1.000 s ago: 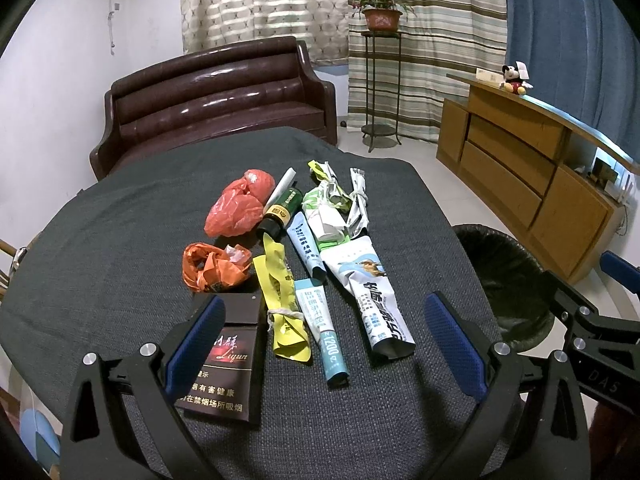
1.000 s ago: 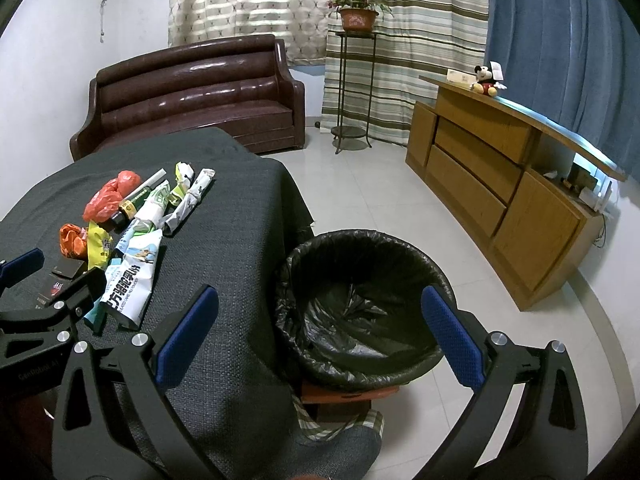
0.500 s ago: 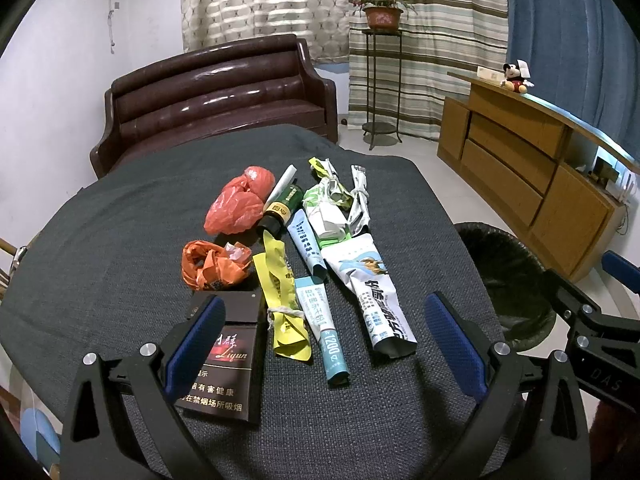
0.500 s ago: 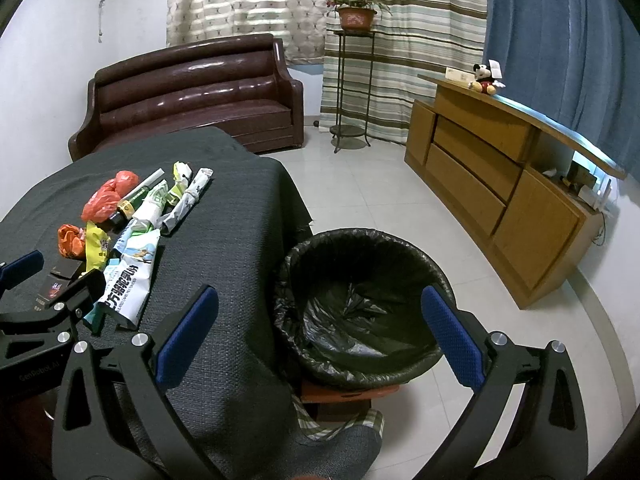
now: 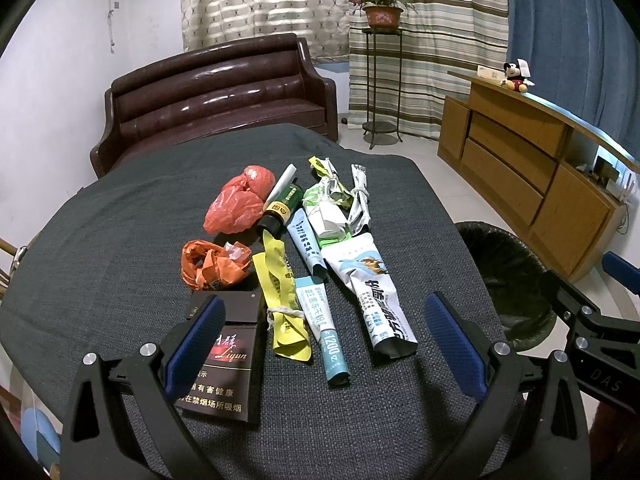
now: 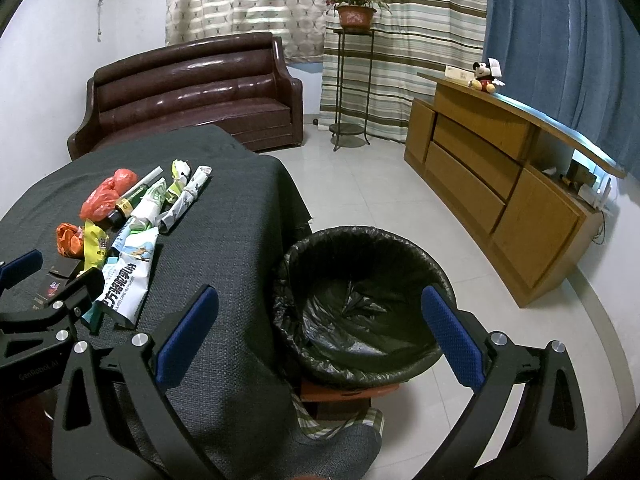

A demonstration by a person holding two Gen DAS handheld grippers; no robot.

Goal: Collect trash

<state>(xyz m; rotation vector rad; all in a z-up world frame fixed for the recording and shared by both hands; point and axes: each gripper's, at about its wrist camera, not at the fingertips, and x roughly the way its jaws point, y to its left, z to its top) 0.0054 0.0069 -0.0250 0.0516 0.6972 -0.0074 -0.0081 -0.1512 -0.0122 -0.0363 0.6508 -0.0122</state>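
Observation:
Several pieces of trash lie on the dark grey table (image 5: 120, 240): a dark cigarette box (image 5: 228, 356), a yellow wrapper (image 5: 280, 304), a teal tube (image 5: 324, 340), a white-blue pouch (image 5: 376, 304), an orange crumpled bag (image 5: 212, 264), a red bag (image 5: 240, 208) and a green bottle (image 5: 282, 208). My left gripper (image 5: 320, 344) is open above the near trash, its left pad over the cigarette box. My right gripper (image 6: 320, 332) is open and empty, over the black-lined trash bin (image 6: 360, 308) beside the table. The pouch also shows in the right wrist view (image 6: 128, 280).
A brown leather sofa (image 5: 216, 96) stands behind the table. A wooden sideboard (image 6: 500, 168) runs along the right wall. A plant stand (image 6: 352, 80) is by the curtains. The bin also shows at the table's right edge in the left wrist view (image 5: 508, 272).
Both grippers have barely shifted; the views are almost the same. Nothing was taken hold of or let go.

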